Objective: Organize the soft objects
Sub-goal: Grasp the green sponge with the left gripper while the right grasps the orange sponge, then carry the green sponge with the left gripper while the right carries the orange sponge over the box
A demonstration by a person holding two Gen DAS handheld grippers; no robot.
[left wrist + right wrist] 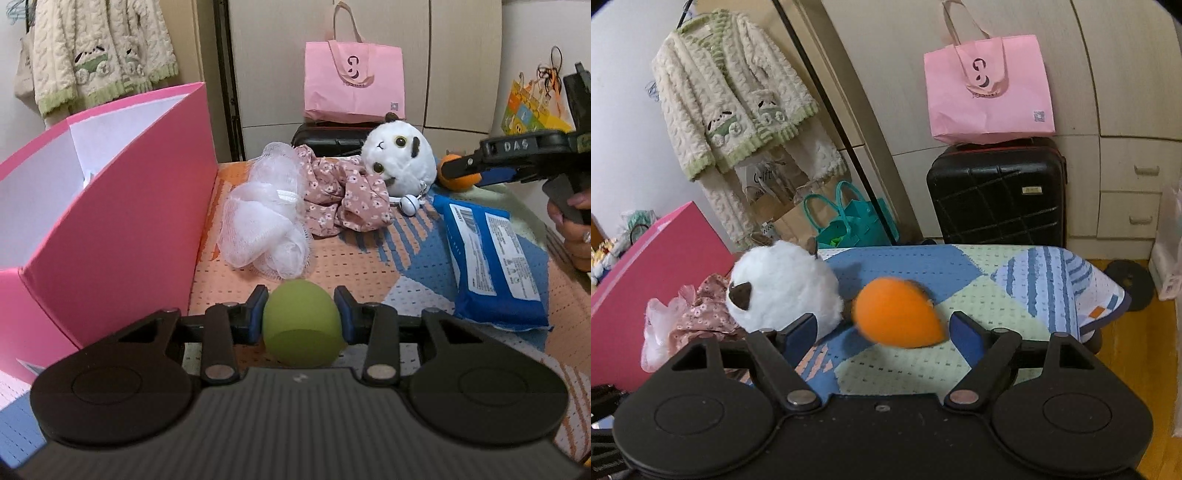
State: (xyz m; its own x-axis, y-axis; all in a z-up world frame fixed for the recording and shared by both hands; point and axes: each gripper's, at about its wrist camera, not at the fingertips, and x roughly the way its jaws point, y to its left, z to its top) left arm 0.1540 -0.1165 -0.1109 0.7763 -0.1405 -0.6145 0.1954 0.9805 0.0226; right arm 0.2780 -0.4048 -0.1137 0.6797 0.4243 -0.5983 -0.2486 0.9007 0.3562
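The left gripper [301, 314] pinches a green egg-shaped sponge [301, 325] between its blue pads, just above the patchwork quilt [354, 269] and just right of the open pink box [110, 206]. Beyond the sponge, also right of the box, lie a white mesh bath pouf [264, 218], a crumpled pink floral cloth [343, 195] touching the pouf, and a round white plush toy [397, 162] resting against the cloth, a small bell [409, 202] at its base. A blue wipes packet [495, 258] lies flat on the quilt, well right of the box. The right gripper [882, 328] has its fingers spread wide on either side of an orange egg-shaped sponge [897, 314], blurred in the right wrist view and just right of the plush toy [783, 288]; whether either finger touches it cannot be told. Behind the quilt [960, 295], a pink tote bag [990, 88] sits atop a black suitcase [997, 192], and a cream knit cardigan [727, 92] hangs on the wall
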